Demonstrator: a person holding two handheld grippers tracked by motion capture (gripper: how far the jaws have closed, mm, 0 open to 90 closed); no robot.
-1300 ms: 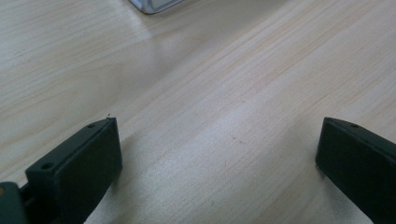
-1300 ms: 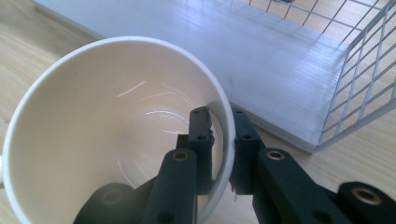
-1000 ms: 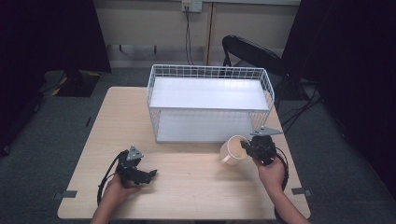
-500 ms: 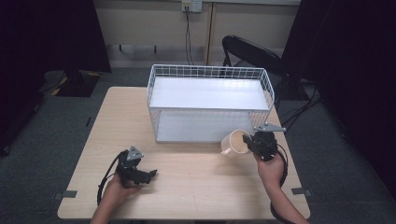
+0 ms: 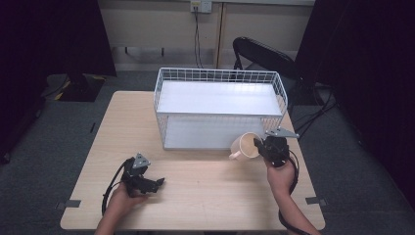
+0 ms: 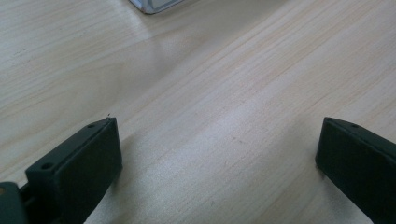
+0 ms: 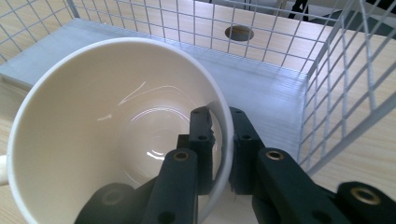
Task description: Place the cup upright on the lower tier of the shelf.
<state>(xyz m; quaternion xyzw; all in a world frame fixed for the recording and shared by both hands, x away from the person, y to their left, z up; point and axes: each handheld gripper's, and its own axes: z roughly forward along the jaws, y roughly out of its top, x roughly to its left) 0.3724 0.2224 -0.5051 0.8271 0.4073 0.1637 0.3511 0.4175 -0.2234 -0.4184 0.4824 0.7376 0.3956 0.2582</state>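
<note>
Since the earlier frame, cream ceramic cup lifted slightly toward white wire basket; right gripper pinches its rim. Left gripper open, resting on pale wooden table.

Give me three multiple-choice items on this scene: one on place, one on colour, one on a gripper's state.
1. Where is the cup?
A. held off the table by the rack's front right corner
B. on the rack's top shelf
C. beside the left gripper

2. What colour is the cup?
A. blue
B. cream
C. black

3. How does the right gripper stand?
A. wide open over bare wood
B. shut with nothing in it
C. shut on the cup's wall

Answers:
1 A, the high view shows it there.
2 B, both views show a cream cup.
3 C, one jaw is inside the rim, one outside.
</note>
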